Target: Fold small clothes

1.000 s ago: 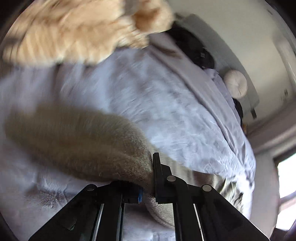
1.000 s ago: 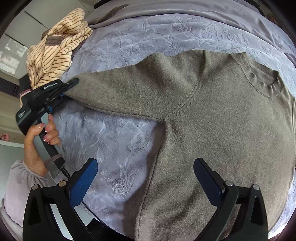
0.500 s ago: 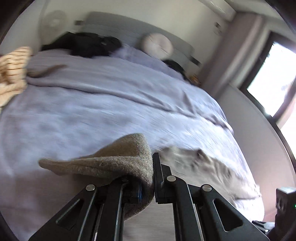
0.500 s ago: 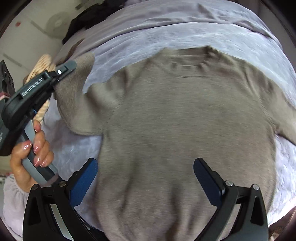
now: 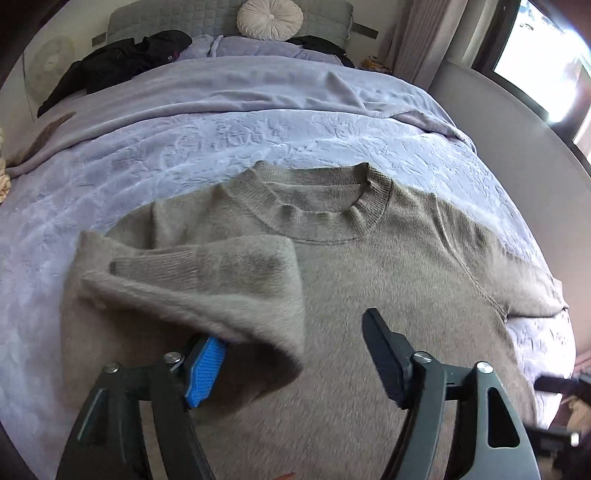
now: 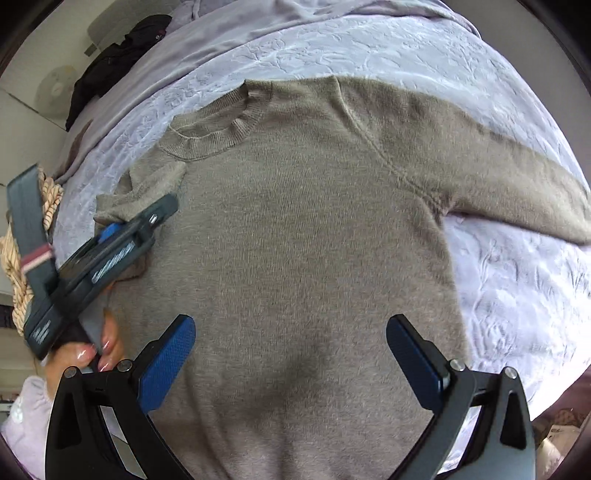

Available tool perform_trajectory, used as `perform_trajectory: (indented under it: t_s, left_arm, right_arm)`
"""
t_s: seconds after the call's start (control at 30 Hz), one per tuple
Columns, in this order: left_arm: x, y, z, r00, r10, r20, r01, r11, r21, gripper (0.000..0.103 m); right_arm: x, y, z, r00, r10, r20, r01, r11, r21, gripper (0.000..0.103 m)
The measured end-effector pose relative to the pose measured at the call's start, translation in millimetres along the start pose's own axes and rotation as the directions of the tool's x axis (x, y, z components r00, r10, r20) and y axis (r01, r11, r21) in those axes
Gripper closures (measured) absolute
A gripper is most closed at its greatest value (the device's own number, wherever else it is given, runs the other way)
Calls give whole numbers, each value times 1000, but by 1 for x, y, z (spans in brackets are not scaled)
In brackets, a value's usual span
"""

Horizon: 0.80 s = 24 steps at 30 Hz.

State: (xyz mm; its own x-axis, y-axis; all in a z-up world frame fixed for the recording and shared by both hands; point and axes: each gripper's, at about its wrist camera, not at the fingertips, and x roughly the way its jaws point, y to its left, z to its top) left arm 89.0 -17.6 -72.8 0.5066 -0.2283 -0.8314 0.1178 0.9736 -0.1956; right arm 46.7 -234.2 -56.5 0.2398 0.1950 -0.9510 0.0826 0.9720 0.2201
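Observation:
A taupe knit sweater (image 5: 369,280) lies flat on the bed, collar toward the headboard; it also fills the right wrist view (image 6: 303,229). Its left sleeve (image 5: 207,280) is folded in across the chest. My left gripper (image 5: 295,343) is open just over the sweater, the sleeve's cuff resting against its blue left pad (image 5: 205,369). It shows from the side in the right wrist view (image 6: 147,218). My right gripper (image 6: 291,354) is open and empty above the sweater's lower body. The right sleeve (image 6: 498,184) lies stretched out.
The lavender bedspread (image 5: 184,140) covers the bed. A striped cream garment (image 6: 18,254) lies at the left edge. Black clothes (image 5: 122,62) and a round cushion (image 5: 269,16) sit by the headboard. A window (image 5: 546,55) is at right.
My left gripper carried the left sleeve inward over the chest, then opened and let it go. The right gripper stayed open over the sweater's body.

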Motion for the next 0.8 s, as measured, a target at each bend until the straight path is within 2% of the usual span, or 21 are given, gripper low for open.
perform_trajectory:
  t_s: [0.03, 0.13, 0.27, 0.3, 0.37, 0.4, 0.43, 0.47, 0.5, 0.6, 0.67, 0.7, 0.73, 0.77, 0.8]
  left_arm:
    - [-9, 7, -4, 1000, 4, 6, -4, 1000, -7, 12]
    - [-40, 37, -14, 998, 42, 47, -41, 999, -28, 12]
    - [-65, 97, -29, 977, 208, 47, -202, 974, -103, 12]
    - [-63, 112, -35, 968, 251, 25, -247, 962, -114, 12]
    - [-54, 133, -43, 952, 304, -25, -305, 945, -121, 12]
    - [-49, 142, -48, 946, 322, -43, -325, 938, -120, 12]
    - [-43, 147, -52, 940, 335, -61, -340, 934, -113, 12]
    - [-36, 151, -56, 936, 343, -76, -349, 932, -99, 12]
    - [-31, 152, -59, 935, 346, -84, -352, 932, -87, 12]
    - [-17, 150, -59, 931, 351, -97, -359, 930, -78, 12]
    - [-10, 150, -56, 928, 354, -113, -364, 927, -91, 12]
    - [-7, 152, -55, 926, 356, -123, -368, 924, -100, 12]
    - [-7, 153, -55, 927, 352, -130, -367, 923, -117, 12]
    - [-12, 156, -54, 933, 336, -131, -354, 923, -148, 12]
    - [-16, 158, -54, 940, 315, -129, -334, 925, -180, 12]
  right_arm:
    - [-1, 4, 3, 1000, -5, 7, 5, 1000, -15, 0]
    - [-3, 29, 19, 999, -9, 46, 14, 994, -110, 0]
    - [3, 93, 37, 995, 2, 98, 31, 944, -329, 0]
    - [7, 112, 39, 994, 0, 111, 44, 919, -393, 0]
    - [23, 159, 38, 989, -29, 143, 102, 835, -540, 0]
    - [31, 172, 36, 987, -44, 152, 125, 805, -580, 0]
    - [46, 195, 33, 983, -75, 168, 167, 746, -644, 0]
    - [53, 205, 31, 980, -91, 177, 187, 718, -670, 0]
    - [68, 220, 30, 972, -122, 198, 228, 673, -703, 0]
    - [95, 238, 33, 955, -187, 231, 297, 618, -728, 2]
    - [114, 241, 37, 937, -242, 251, 347, 582, -735, 26]
    - [124, 241, 40, 928, -281, 246, 367, 560, -743, 50]
    - [135, 238, 46, 927, -310, 212, 358, 555, -751, 86]
    - [135, 235, 49, 937, -296, 183, 328, 576, -748, 93]
    - [126, 226, 60, 960, -238, 147, 269, 644, -716, 93]
